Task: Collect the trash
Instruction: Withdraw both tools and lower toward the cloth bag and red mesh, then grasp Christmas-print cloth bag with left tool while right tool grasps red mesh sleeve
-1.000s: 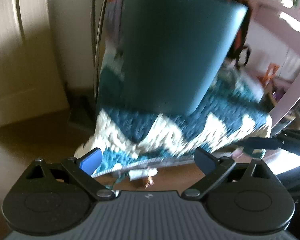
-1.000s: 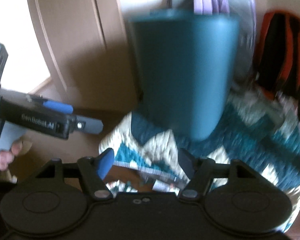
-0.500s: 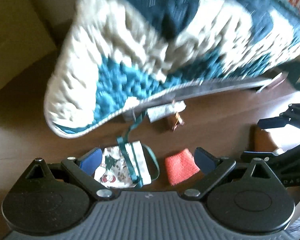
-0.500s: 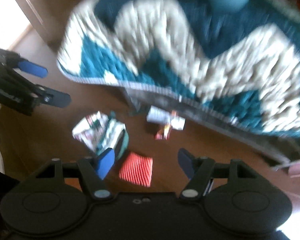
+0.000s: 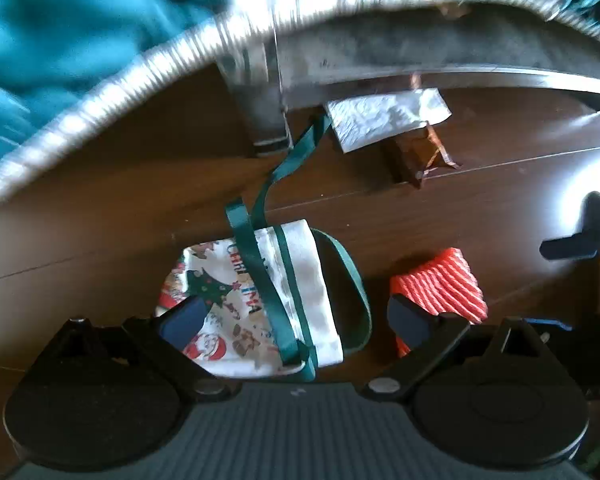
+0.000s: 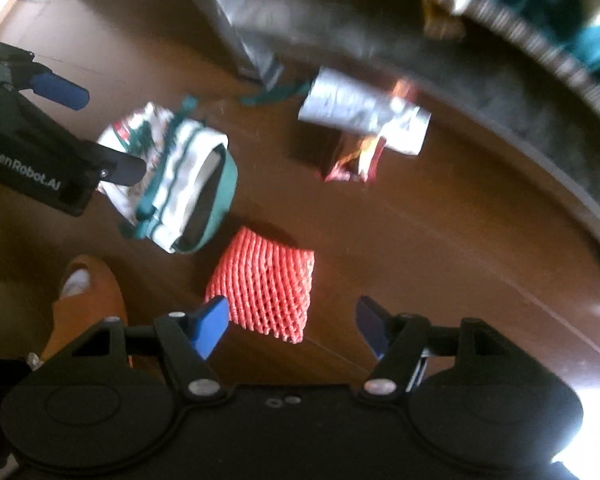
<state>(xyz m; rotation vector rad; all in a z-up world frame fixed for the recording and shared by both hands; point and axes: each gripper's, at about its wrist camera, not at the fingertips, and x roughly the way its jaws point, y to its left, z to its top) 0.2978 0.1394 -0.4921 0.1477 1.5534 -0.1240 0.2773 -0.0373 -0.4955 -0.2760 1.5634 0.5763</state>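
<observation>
A white Christmas-print bag (image 5: 256, 300) with green straps lies on the dark wood floor; it also shows in the right wrist view (image 6: 172, 176). My left gripper (image 5: 296, 316) is open just above it, straddling it. An orange foam net (image 6: 264, 284) lies beside the bag, also in the left wrist view (image 5: 440, 284). My right gripper (image 6: 292, 320) is open just above the net's near edge. A crumpled white paper (image 5: 384, 116) and a brown wrapper (image 5: 416, 156) lie farther off; both show in the right wrist view, paper (image 6: 340, 108) and wrapper (image 6: 352, 160).
A teal and white knitted blanket (image 5: 60, 40) hangs over a grey furniture frame (image 5: 380, 48) with a leg (image 5: 260, 108) on the floor. An orange slipper (image 6: 84, 300) stands at the left in the right wrist view.
Both grippers have dropped towards the floor and tilted down. The teal bin has left view; the bag, net and wrappers now fill the views.
</observation>
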